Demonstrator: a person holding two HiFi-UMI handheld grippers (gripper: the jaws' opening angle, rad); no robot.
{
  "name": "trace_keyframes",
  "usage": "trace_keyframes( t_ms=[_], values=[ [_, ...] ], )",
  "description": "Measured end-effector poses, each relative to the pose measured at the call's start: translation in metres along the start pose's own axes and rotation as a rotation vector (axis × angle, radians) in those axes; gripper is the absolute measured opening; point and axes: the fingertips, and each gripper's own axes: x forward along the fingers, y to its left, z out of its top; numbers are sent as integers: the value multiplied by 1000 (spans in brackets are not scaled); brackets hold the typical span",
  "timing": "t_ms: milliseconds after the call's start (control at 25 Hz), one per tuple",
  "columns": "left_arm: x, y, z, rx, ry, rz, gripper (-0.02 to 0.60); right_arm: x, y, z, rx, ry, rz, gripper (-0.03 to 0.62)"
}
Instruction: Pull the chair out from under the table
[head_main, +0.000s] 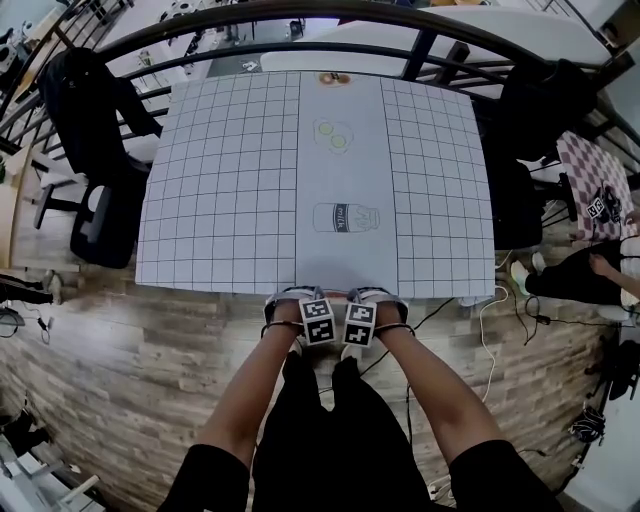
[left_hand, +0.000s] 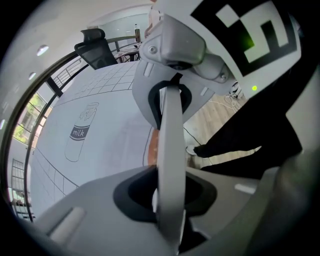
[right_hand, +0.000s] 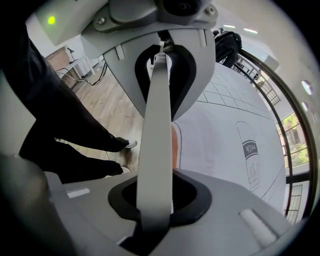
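Observation:
The chair is tucked under the white gridded table (head_main: 230, 180), and the head view shows almost none of it. In the left gripper view a narrow pale grey bar of the chair's back (left_hand: 167, 115) runs straight through the jaws. My left gripper (left_hand: 169, 145) is shut on it. The same bar (right_hand: 156, 100) crosses the right gripper view, and my right gripper (right_hand: 157, 137) is clamped on it too. From the head view both grippers, left (head_main: 292, 302) and right (head_main: 384, 302), point down side by side at the table's near edge, marker cubes nearly touching.
The table cloth carries a drawn milk bottle (head_main: 345, 217). A black office chair (head_main: 95, 150) stands at the table's left and a dark chair (head_main: 535, 130) at its right. Cables (head_main: 495, 320) lie on the wooden floor, and a seated person's legs (head_main: 585, 275) are at far right.

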Motion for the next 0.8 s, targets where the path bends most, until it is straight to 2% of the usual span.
trace_keyframes(
  t_ms=[480,800],
  values=[
    [-1,-10,-1,-7,5,4,83,-1,9,0,24,5,-1,69],
    [-15,-33,-5,-26,-8,-3,84,-12,30,9,25,13,23,69]
  ],
)
